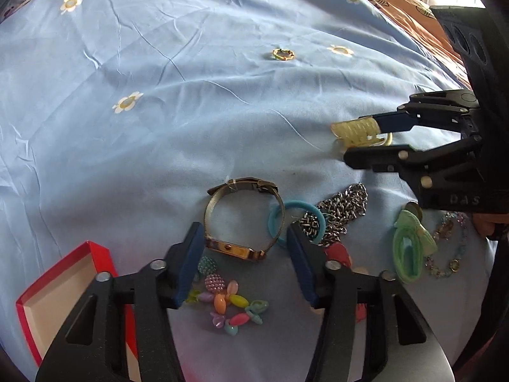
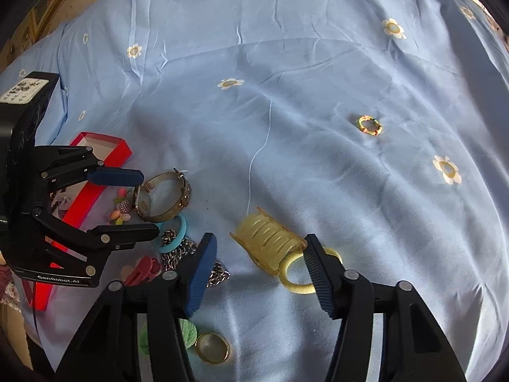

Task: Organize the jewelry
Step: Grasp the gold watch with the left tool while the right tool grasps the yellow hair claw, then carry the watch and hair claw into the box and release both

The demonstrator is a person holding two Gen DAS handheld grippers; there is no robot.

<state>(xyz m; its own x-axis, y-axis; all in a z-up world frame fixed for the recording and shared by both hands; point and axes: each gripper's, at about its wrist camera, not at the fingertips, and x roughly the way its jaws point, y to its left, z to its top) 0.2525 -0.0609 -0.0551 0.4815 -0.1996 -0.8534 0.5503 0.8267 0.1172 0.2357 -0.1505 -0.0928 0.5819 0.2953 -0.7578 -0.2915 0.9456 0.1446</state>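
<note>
A gold mesh-band watch point(image 1: 233, 251) lies on the blue flowered sheet point(image 1: 159, 127), between the jaws of my left gripper point(image 1: 244, 232). The pads stand close beside its band and I see no squeeze. From the right wrist, the watch point(image 2: 144, 205) sits at the tips of the left gripper point(image 2: 149, 203). My right gripper point(image 2: 261, 238) straddles a yellow claw clip point(image 2: 270, 242). Its right pad touches the clip and a strip of sheet shows at the left pad. A yellow hair tie point(image 2: 292, 283) lies under the clip. The clip point(image 1: 353, 129) also shows in the left wrist view.
An open red box point(image 1: 95, 248) lies at the left. Around the watch lie coloured beads point(image 1: 229, 305), a teal ring point(image 1: 305, 205), a steel chain point(image 1: 343, 203), a green bow point(image 1: 410, 248) and a pastel bracelet point(image 1: 448, 248). A gold ring point(image 2: 212, 348) and a small beaded ring point(image 2: 369, 125) lie apart.
</note>
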